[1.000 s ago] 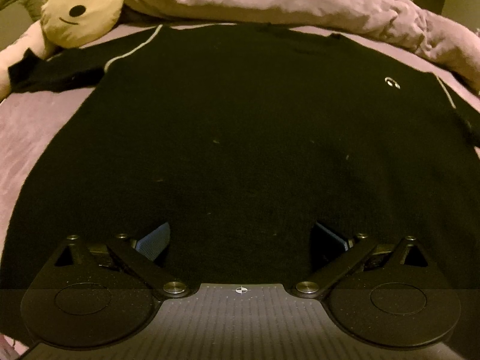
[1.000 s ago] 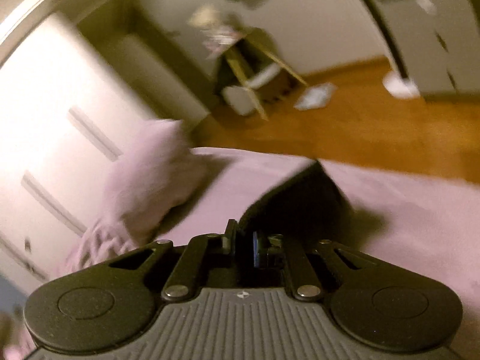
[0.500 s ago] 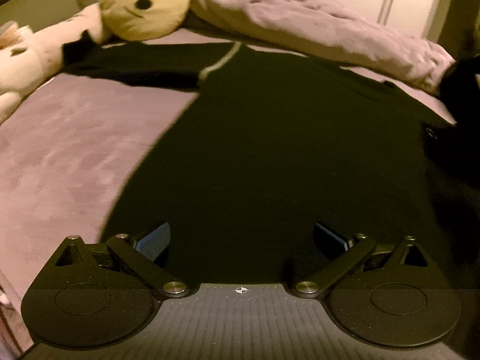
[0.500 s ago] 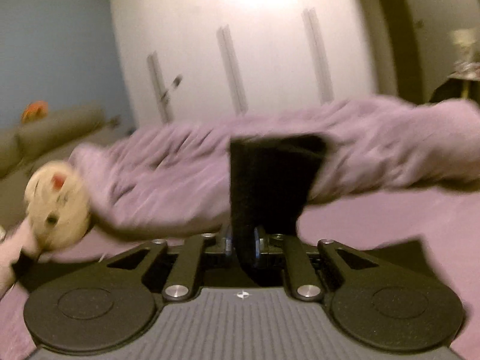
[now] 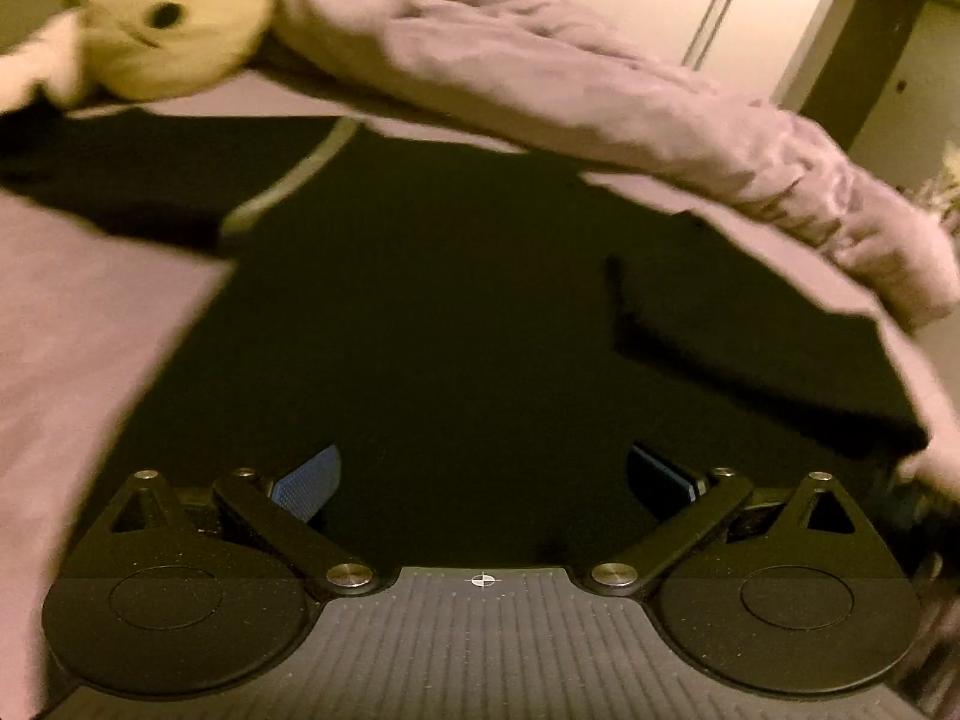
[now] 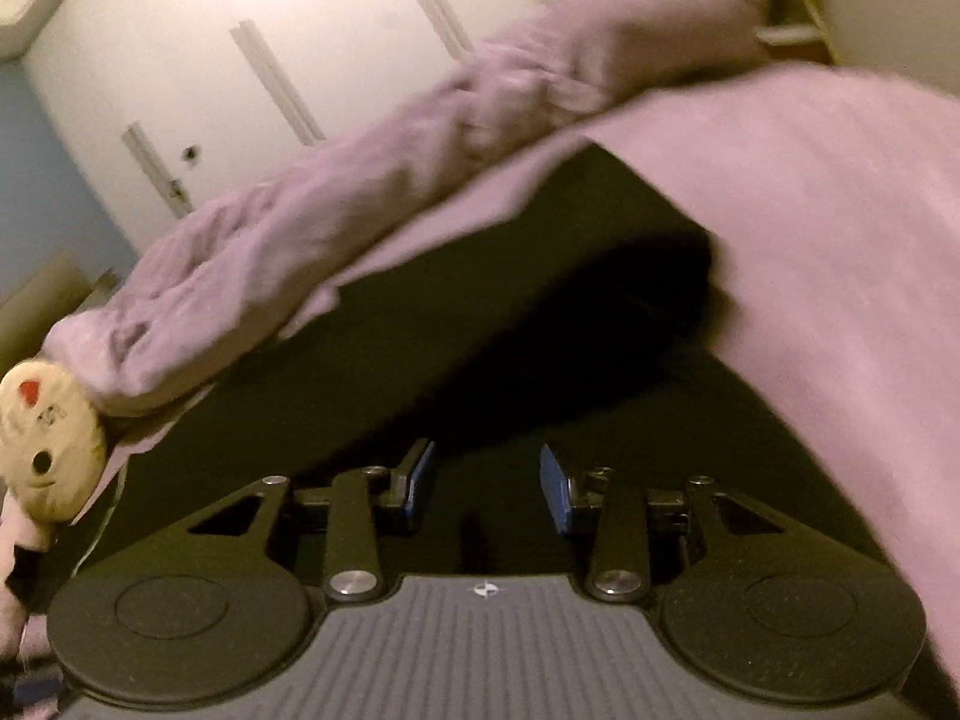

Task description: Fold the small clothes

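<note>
Black sweater (image 5: 456, 312) on bed (image 5: 78, 312): right sleeve (image 6: 600, 300) folded across, left sleeve (image 5: 120, 174) still outstretched. Left tongs (image 5: 480, 474) and right tongs (image 6: 486, 480) both open, empty.

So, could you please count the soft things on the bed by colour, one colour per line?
Black: 1, the sweater
Purple: 1, the bunched duvet
Cream: 1, the cat plush toy
Total: 3
</note>
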### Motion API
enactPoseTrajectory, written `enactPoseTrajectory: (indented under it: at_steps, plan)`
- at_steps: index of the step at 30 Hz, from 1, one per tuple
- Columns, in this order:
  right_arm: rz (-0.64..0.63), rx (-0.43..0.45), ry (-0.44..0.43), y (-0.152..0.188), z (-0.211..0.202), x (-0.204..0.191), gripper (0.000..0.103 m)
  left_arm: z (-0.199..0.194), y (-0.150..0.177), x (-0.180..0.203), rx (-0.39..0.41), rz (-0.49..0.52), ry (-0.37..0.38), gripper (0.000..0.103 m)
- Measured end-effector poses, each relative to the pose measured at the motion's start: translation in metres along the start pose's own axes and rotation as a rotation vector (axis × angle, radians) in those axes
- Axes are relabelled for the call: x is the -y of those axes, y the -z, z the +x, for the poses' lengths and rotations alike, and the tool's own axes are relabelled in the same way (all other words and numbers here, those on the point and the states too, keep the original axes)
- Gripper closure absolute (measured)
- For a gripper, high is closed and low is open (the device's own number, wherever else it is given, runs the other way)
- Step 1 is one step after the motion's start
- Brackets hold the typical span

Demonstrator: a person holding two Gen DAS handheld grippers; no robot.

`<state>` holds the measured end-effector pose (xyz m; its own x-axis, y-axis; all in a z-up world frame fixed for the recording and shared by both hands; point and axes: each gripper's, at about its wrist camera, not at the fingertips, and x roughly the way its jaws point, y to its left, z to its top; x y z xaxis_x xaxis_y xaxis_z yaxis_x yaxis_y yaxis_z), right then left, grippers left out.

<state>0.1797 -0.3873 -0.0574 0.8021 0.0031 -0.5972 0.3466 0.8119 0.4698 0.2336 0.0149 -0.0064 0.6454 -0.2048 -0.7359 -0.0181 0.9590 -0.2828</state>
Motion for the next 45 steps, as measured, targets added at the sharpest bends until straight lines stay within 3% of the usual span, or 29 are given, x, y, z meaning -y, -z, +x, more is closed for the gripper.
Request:
enactPoseTrajectory:
  at_steps: [2,5,14,18,23,27,30,33,38,39,43,45]
  plan:
    - [-0.045,0.038,-0.046,0.019,0.003,0.012,0.067,0.027,-0.018,0.019,-0.011,-0.033,0.060,0.000]
    - [-0.179,0.115,-0.069,0.043,-0.001,0.014,0.066,0.068,-0.038,0.045,-0.048,-0.058,0.094,0.000]
    - [-0.146,0.144,-0.113,0.040,0.015,0.014,0.066,0.139,-0.047,0.074,-0.113,-0.098,0.097,0.001]
    - [-0.141,0.153,-0.124,0.043,0.009,0.020,0.066,0.141,-0.048,0.078,-0.085,-0.082,0.101,0.032]
    - [-0.138,0.153,-0.128,0.042,0.009,0.021,0.065,0.149,-0.054,0.085,-0.096,-0.073,0.120,0.044]
    - [-0.138,0.152,-0.127,0.042,0.009,0.021,0.065,0.149,-0.060,0.088,-0.076,-0.043,0.086,0.083]
    - [-0.138,0.153,-0.127,0.042,0.009,0.021,0.065,0.138,-0.070,0.082,-0.049,-0.077,0.119,0.087]
    - [-0.139,0.153,-0.127,0.042,0.009,0.021,0.065,0.120,-0.083,0.082,0.026,-0.035,0.140,0.088]
    - [-0.139,0.152,-0.127,0.042,0.009,0.022,0.065,0.094,-0.101,0.080,0.152,0.068,0.060,0.087]
    - [-0.140,0.152,-0.127,0.042,0.009,0.022,0.065,0.094,-0.101,0.075,0.150,0.075,0.045,0.081]
    - [-0.138,0.152,-0.129,0.043,0.009,0.023,0.065,0.107,-0.087,0.059,0.091,0.122,-0.001,0.032]
    - [-0.140,0.153,-0.128,0.043,0.009,0.022,0.065,0.115,-0.080,0.050,0.069,0.099,-0.024,0.030]
